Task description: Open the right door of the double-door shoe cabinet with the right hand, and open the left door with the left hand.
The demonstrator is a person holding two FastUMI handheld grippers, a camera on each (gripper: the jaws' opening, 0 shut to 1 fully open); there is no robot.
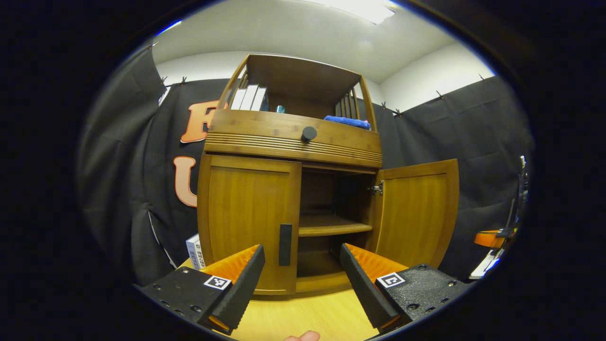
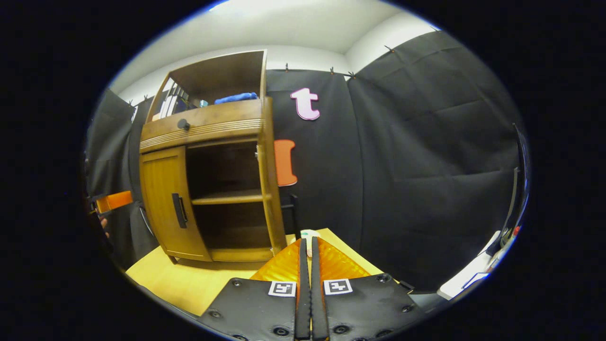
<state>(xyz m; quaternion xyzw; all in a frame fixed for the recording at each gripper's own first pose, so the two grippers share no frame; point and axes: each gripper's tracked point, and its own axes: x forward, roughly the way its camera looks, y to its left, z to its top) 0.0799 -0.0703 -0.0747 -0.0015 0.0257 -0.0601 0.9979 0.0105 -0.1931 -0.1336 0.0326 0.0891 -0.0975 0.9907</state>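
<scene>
**Wooden cabinet: right door open, left door waiting**

Warm brown wood is seen on the shoe cabinet (image 1: pixel 293 142), which stands on a pale yellow table (image 1: pixel 303 317). The right door (image 1: pixel 416 213) is swung wide open on its hinge, while the left door (image 1: pixel 251 222) is closed, with its black handle (image 1: pixel 285 244) at the inner edge. The first half of the task is judged as done; the second half is in hand.

The left gripper (image 1: pixel 303 279) is held with its fingers apart, just in front of the handle and not touching it. The right gripper (image 2: pixel 307 279) is held away from the cabinet, its fingers pressed together on nothing.

For the next move, the handle must be taken between the 2 open fingers, and the door pulled outward along its arc.

Inside the open half, 1 shelf (image 1: pixel 334 225) is visible, and nothing can be made out on it. In the top compartment, books (image 1: pixel 248 98) and a blue cloth (image 1: pixel 348 122) are kept.
</scene>
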